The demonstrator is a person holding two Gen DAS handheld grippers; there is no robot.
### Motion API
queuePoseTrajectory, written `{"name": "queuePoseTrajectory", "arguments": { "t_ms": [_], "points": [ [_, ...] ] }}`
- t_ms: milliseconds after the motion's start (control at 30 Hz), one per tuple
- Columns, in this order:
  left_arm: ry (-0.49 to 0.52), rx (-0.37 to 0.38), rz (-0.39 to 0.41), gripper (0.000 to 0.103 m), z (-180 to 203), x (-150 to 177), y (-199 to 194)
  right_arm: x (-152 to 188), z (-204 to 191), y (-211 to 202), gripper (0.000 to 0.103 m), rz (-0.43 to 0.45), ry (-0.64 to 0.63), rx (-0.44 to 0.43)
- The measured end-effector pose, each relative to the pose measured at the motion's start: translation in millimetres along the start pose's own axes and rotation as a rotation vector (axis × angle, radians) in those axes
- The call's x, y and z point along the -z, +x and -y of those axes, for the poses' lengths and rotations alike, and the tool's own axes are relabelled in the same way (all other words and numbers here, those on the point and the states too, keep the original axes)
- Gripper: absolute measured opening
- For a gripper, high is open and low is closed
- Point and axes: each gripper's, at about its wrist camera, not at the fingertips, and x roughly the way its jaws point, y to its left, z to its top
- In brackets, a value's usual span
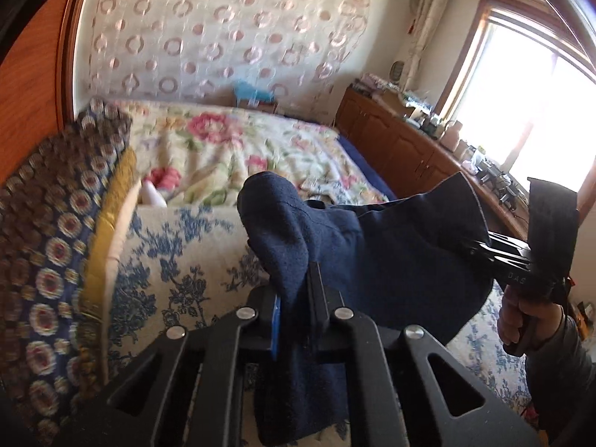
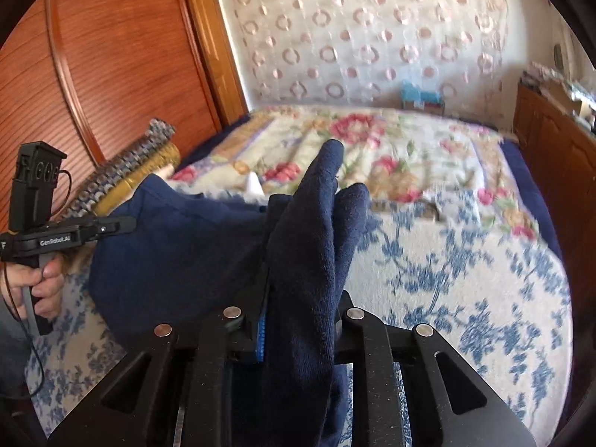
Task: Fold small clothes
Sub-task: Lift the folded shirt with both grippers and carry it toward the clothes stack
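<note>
From my left wrist view I see a bright window [image 1: 521, 104] at the upper right and a wooden cabinet [image 1: 391, 141] below it with cluttered items on top, too small and glared to name. My right wrist view has no window; there a wooden wardrobe door [image 2: 111, 67] fills the upper left. Both views share the bed with its pink floral blanket [image 1: 231, 149] across the middle and the blue-and-white cover [image 2: 465, 290] lower down.

The navy garment [image 1: 391, 253] hangs between my two grippers, lifted clear of the blue-and-white cover. My left gripper [image 1: 294, 298], at the bottom centre of its own view, is clamped on one bunched edge of it; cloth spills over and under the jaws, so the pads are mostly hidden. My right gripper [image 2: 298, 316] pinches the opposite edge the same way, with folds rising above it toward the frame's centre.

Each view catches the other tool at its side edge: the right one at the right in the left view, my left hand [image 2: 41, 279] on its handle at the lower left. Motion blur softens the bed and patterned wall.
</note>
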Motion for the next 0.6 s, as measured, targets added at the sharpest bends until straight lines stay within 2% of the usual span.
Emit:
{"name": "queuePoseTrajectory", "arguments": {
  "t_ms": [133, 300, 467, 600],
  "points": [
    [0.015, -0.030, 0.102, 0.008, 3, -8, -44, -17, -20, -14, 0.018, 0.053, -0.055, -0.002],
    [-0.014, -0.080, 0.206, 0.008, -19, -12, -100, -51, -52, -20, 0.018, 0.125, -0.128, -0.053],
    [-0.073, -0.164, 0.289, 0.008, -57, -5, -144, -94, -97, -2, 0.018, 0.170, -0.234, -0.122],
    [-0.135, -0.230, 0.322, 0.008, -88, 11, -153, -126, -144, 28, 0.018, 0.174, -0.362, -0.153]
  ]
}}
